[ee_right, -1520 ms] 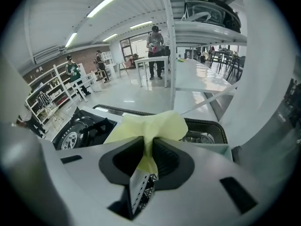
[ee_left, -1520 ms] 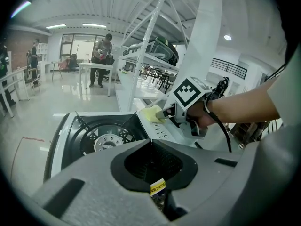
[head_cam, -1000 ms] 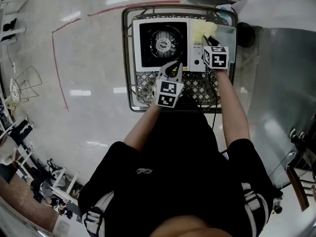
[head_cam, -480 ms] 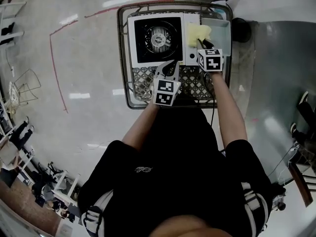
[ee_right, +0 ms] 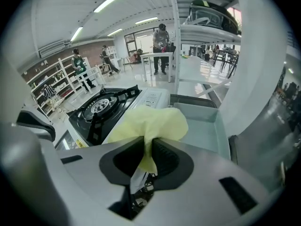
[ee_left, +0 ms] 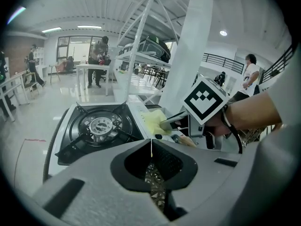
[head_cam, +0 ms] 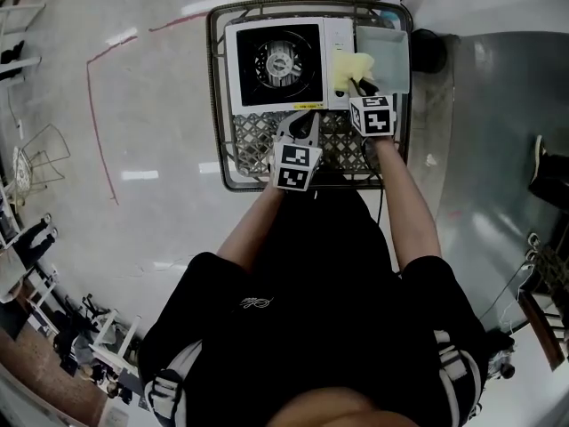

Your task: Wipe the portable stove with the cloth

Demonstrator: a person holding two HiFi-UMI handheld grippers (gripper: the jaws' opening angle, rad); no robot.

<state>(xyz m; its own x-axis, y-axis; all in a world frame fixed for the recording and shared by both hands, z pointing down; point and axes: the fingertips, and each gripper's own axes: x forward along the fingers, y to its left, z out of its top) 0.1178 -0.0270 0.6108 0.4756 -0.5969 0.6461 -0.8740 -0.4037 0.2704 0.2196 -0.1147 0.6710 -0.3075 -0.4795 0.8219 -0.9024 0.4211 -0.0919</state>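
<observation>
Stretches left forearm (head_cam: 252, 229) and right forearm (head_cam: 407, 198) forward, near parallel. Holds left gripper (head_cam: 307, 121) with jaws pressed together. Clamps yellow cloth (head_cam: 348, 65) between jaws of right gripper (head_cam: 359, 84), slightly ahead of the left.

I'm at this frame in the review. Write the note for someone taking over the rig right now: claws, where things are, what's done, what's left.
Right claw: shut on the yellow cloth, which sits at the right panel of the stove, beside the tray.
Left claw: shut and empty, over the rack in front of the stove.
Done: the cloth is gripped and brought to the stove.
Left: wipe the panel, then the white surround and the burner area. The pictures don't show how much has been wiped so far.
</observation>
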